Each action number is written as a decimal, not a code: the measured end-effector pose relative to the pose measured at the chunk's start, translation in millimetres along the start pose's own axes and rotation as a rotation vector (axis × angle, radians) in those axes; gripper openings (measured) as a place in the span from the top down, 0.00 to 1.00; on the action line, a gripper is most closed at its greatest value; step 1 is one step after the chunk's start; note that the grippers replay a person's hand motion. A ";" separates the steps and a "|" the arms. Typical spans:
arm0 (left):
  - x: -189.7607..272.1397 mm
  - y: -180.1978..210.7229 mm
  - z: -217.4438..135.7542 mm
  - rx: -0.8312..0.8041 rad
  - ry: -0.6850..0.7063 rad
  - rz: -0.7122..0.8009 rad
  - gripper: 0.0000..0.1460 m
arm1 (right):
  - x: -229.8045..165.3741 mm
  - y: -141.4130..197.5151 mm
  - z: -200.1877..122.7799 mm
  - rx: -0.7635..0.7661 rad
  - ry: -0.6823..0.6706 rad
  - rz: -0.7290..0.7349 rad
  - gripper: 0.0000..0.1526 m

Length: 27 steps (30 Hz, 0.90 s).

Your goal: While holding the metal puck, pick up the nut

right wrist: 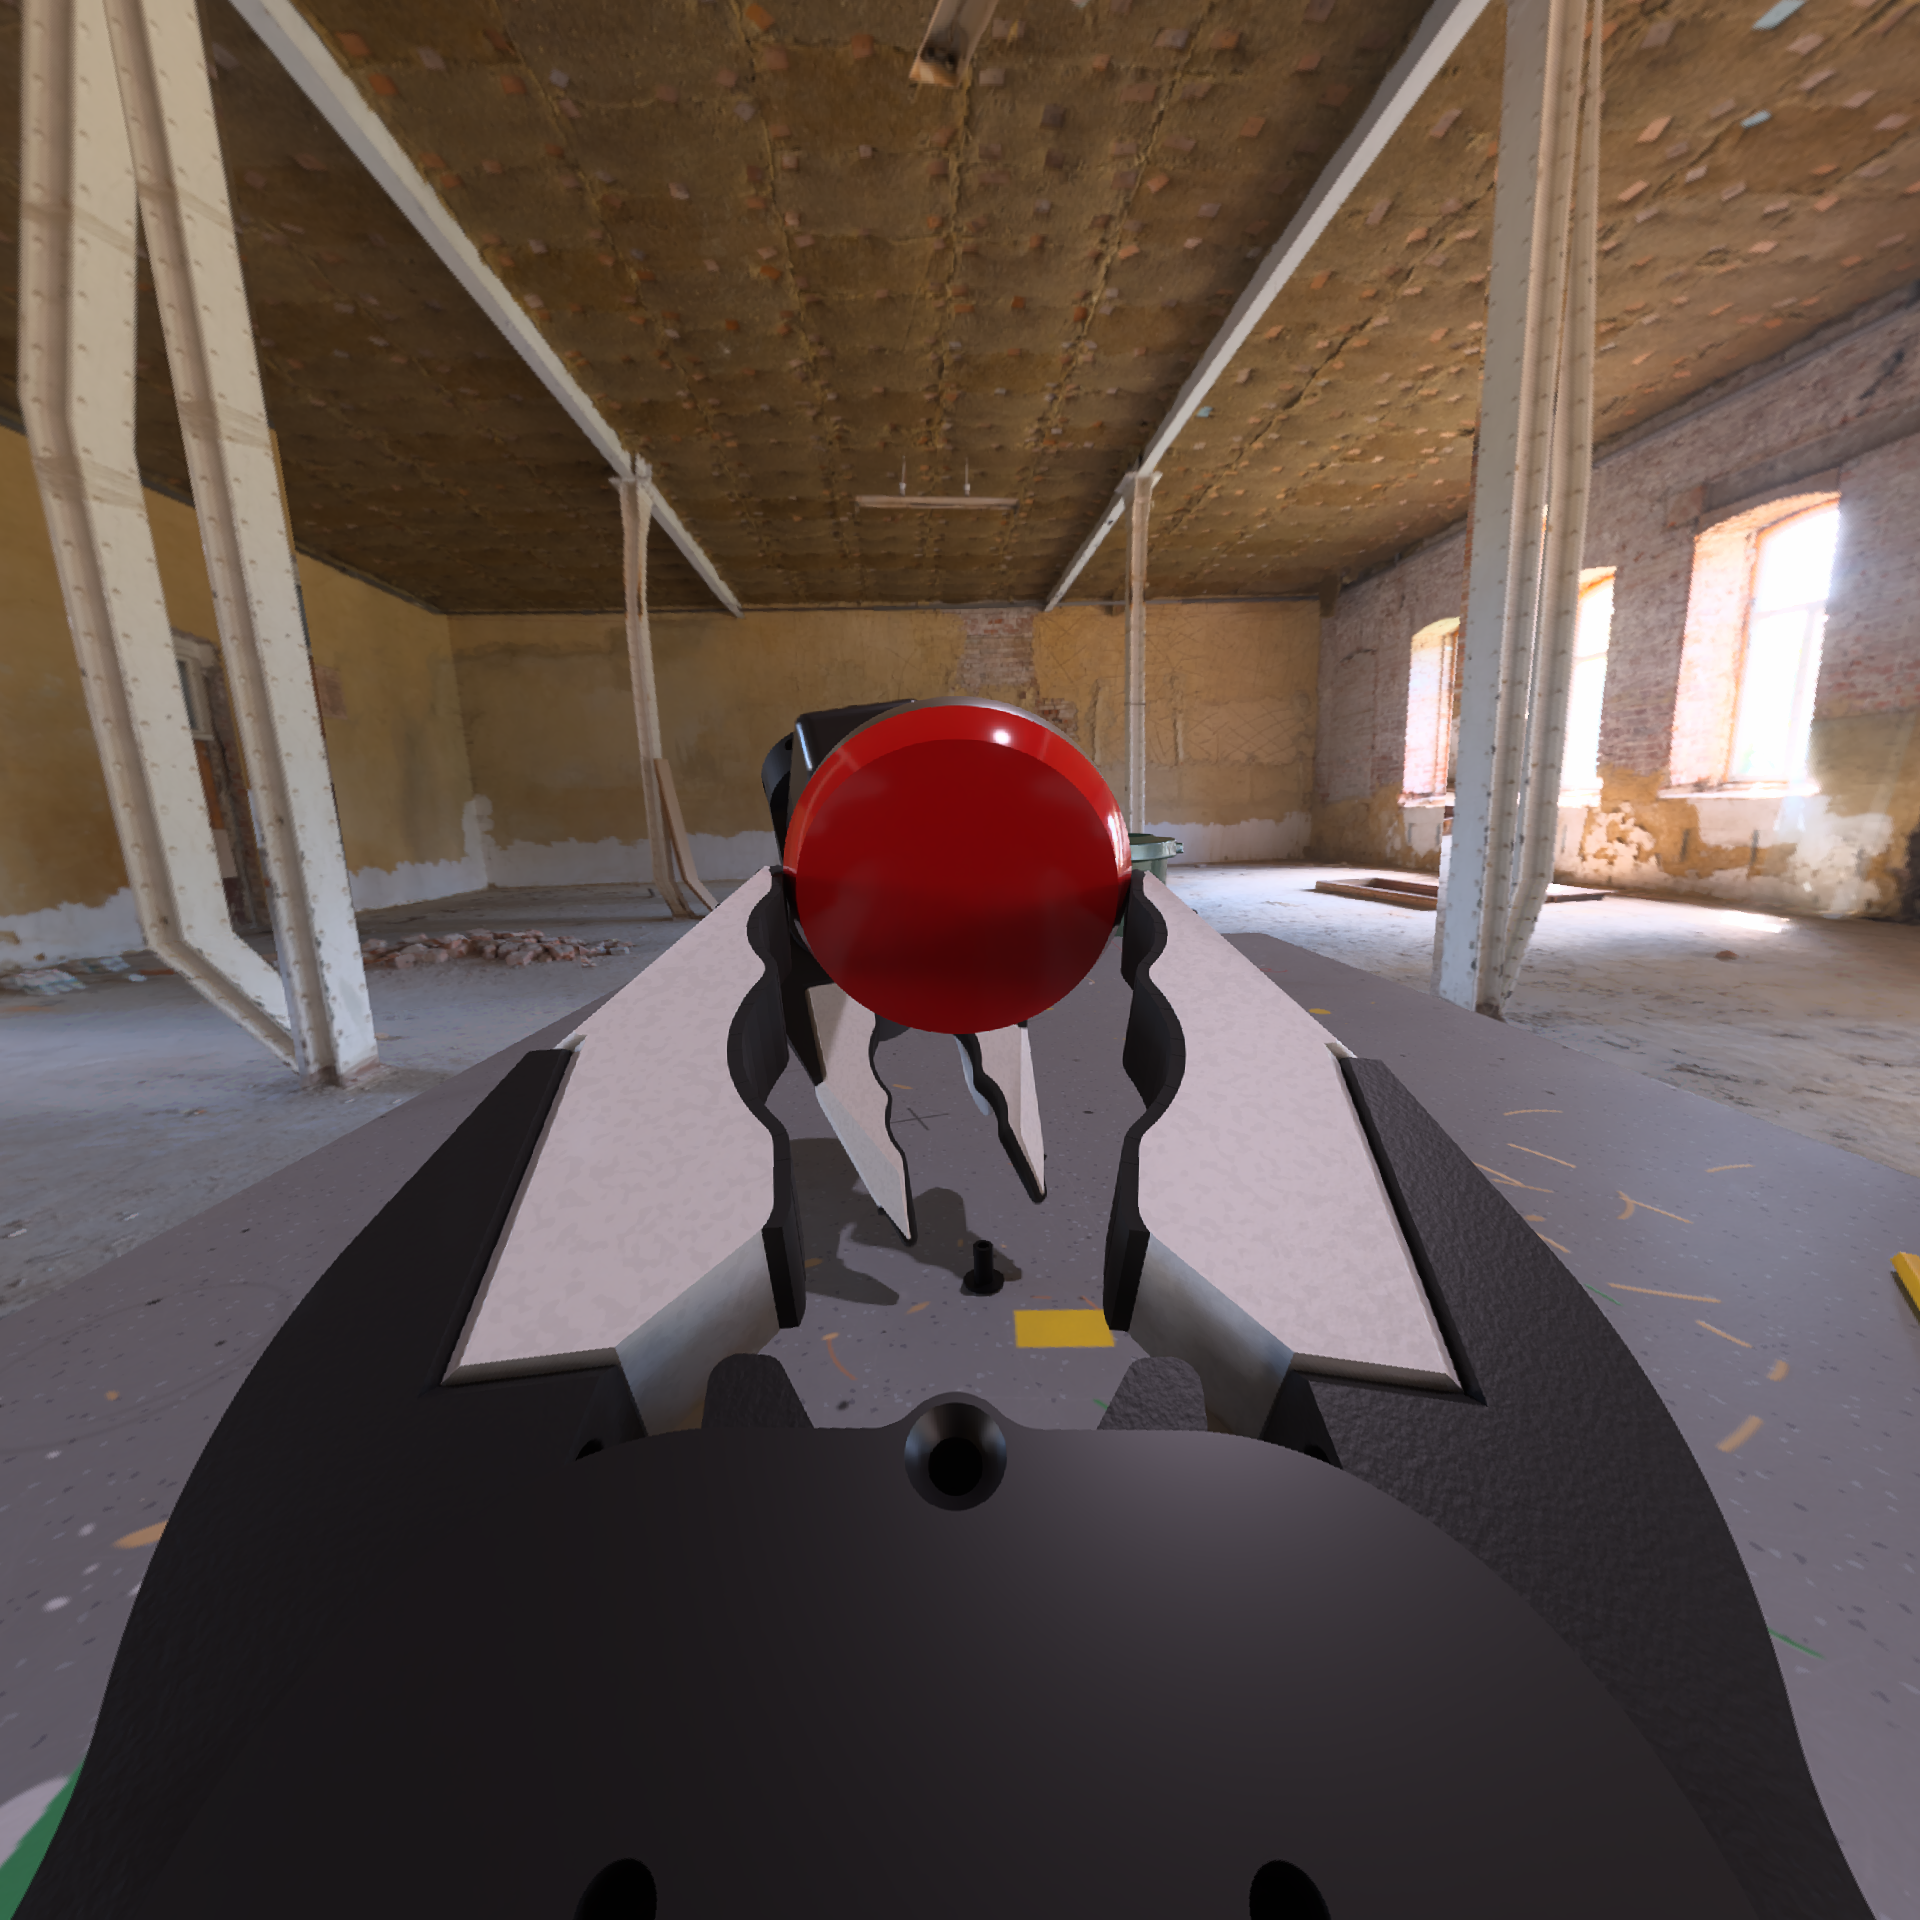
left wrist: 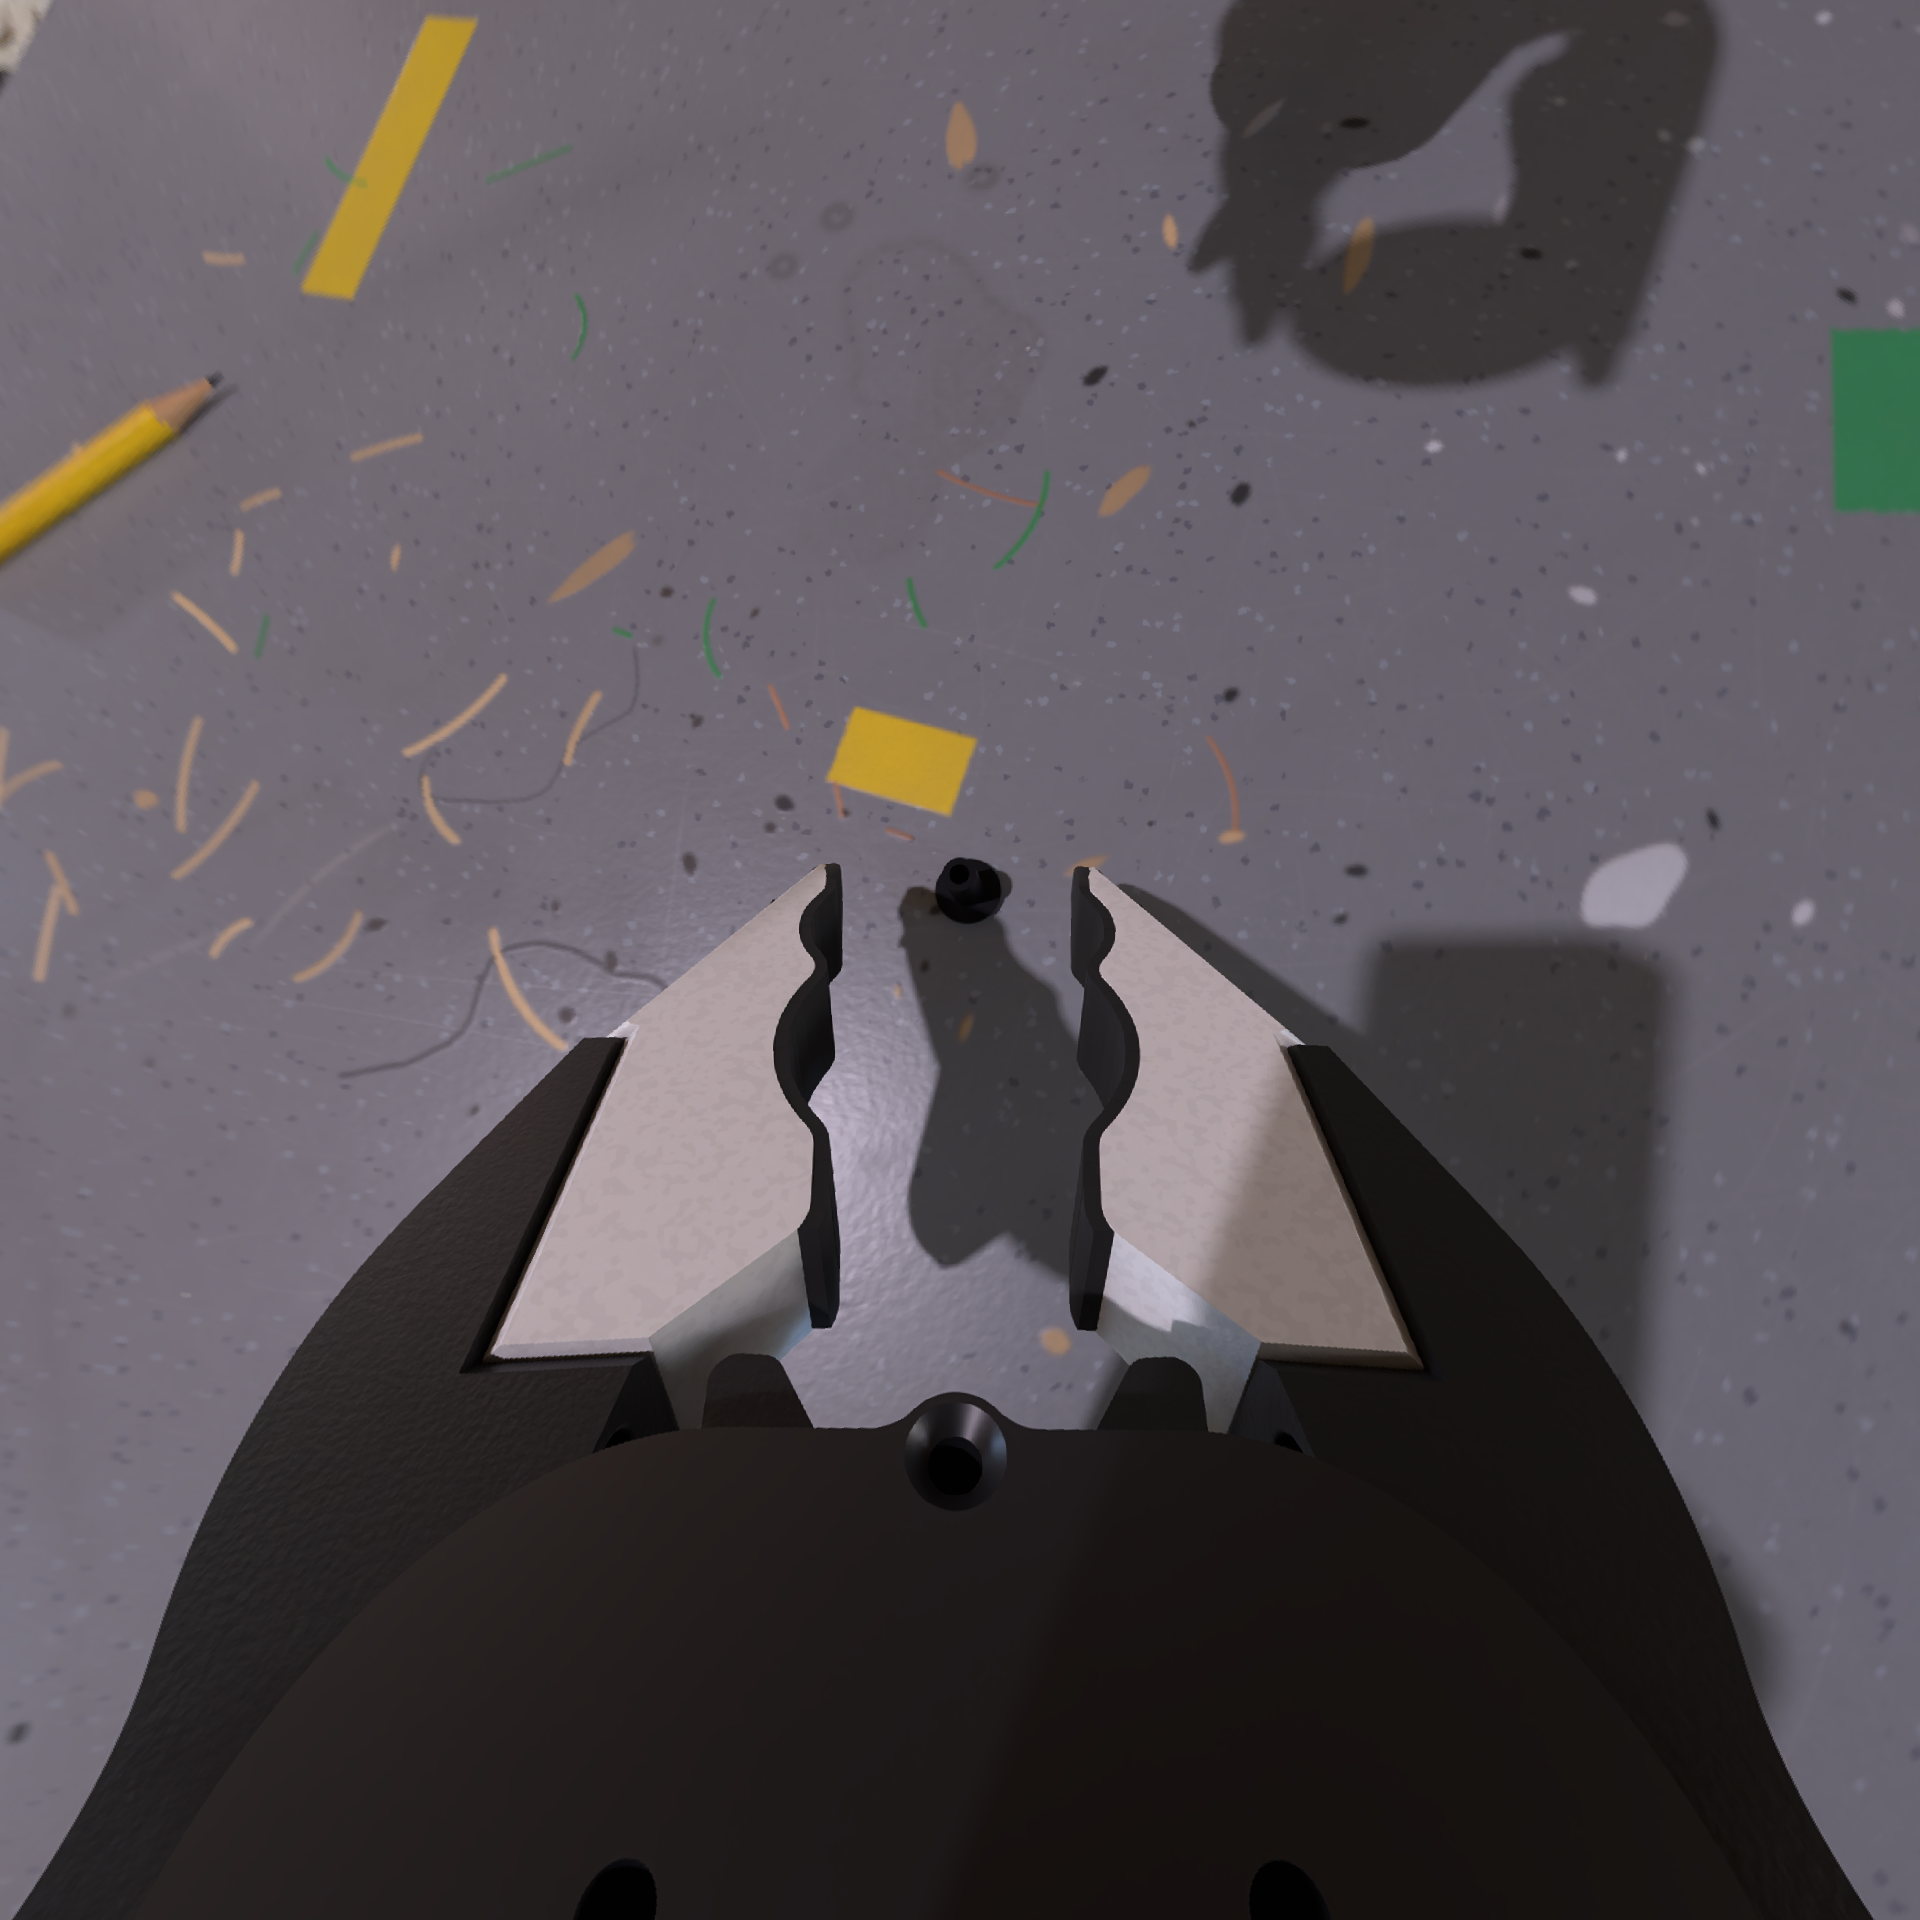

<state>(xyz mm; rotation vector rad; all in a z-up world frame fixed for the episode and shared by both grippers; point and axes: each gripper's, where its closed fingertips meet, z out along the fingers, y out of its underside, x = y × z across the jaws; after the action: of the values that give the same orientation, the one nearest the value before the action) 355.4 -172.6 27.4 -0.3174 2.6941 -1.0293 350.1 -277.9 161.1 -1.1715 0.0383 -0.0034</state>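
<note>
In the left wrist view my left gripper [left wrist: 956, 883] points down at the grey table, open and empty. The small black nut [left wrist: 969, 888] lies on the table between its fingertips, slightly right of centre, touching neither. In the right wrist view my right gripper [right wrist: 956, 894] is shut on a red round puck [right wrist: 954, 871] and holds it in the air above the table. Below and beyond the puck the left gripper [right wrist: 971, 1205] shows with its fingers pointing down, tips just above the table, and the nut [right wrist: 980, 1265] lies just in front of them.
A yellow pencil [left wrist: 99, 462] lies at the left. A long yellow strip [left wrist: 390, 156], a small yellow patch [left wrist: 902, 760] beyond the nut and a green patch [left wrist: 1875, 421] mark the table. Shavings and specks are scattered about. The table edge [right wrist: 1558, 1029] runs at the right.
</note>
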 end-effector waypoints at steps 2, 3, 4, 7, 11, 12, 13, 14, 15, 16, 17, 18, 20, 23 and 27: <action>1.6 -0.2 4.5 0.003 0.012 -0.064 0.70 | -0.3 0.0 -0.3 0.000 -0.002 -0.003 0.58; 1.9 0.1 4.8 0.009 0.028 -0.107 0.70 | 0.4 -0.4 -1.0 0.001 0.004 -0.005 0.58; 0.9 1.1 4.0 0.010 0.039 -0.155 0.70 | 1.1 -1.1 -2.0 0.005 0.007 -0.006 0.58; -5.7 5.2 -1.0 0.006 0.041 -0.259 0.70 | 2.7 -4.0 -5.4 0.025 0.015 -0.007 0.58; -15.5 -5.7 -5.5 0.089 0.026 -0.384 0.70 | 2.3 -4.7 -5.8 0.028 0.014 -0.008 0.58; -16.5 -9.3 -5.1 0.108 0.020 -0.397 0.70 | 1.5 -4.6 -5.3 0.028 0.009 -0.008 0.58; -17.0 -10.7 -3.4 0.107 0.011 -0.401 0.70 | 0.6 -4.6 -4.9 0.029 0.003 -0.006 0.58; -16.9 -9.9 -0.8 0.085 0.002 -0.403 0.70 | 0.3 -4.7 -4.6 0.031 0.002 -0.005 0.58; -16.5 -7.7 2.4 0.053 -0.004 -0.408 0.71 | 0.1 -4.7 -4.5 0.033 0.001 -0.004 0.58; -15.7 -5.4 5.6 0.021 -0.009 -0.420 0.71 | -0.2 -4.6 -4.6 0.034 -0.001 -0.003 0.58; -14.2 -4.0 8.2 0.000 -0.006 -0.434 0.71 | -0.4 -4.6 -4.7 0.034 -0.002 -0.001 0.58; -12.4 -3.2 10.0 -0.012 0.003 -0.452 0.71 | -0.6 -4.6 -4.8 0.034 -0.003 0.000 0.58; -10.6 -3.3 11.6 -0.015 0.012 -0.483 0.71 | -1.1 -4.7 -4.8 0.036 -0.007 -0.001 0.58; -5.2 -2.4 11.5 -0.026 0.025 -0.454 0.70 | -0.6 -3.8 -4.7 0.031 -0.006 0.001 0.58; 2.4 2.3 7.9 -0.040 0.045 -0.466 0.70 | -1.1 -4.4 -5.1 0.034 -0.009 0.000 0.58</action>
<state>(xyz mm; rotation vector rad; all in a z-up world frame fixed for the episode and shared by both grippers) 355.2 -176.6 19.8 -0.9750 2.7466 -1.1048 348.9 -284.3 163.2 -1.1375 0.0301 0.0007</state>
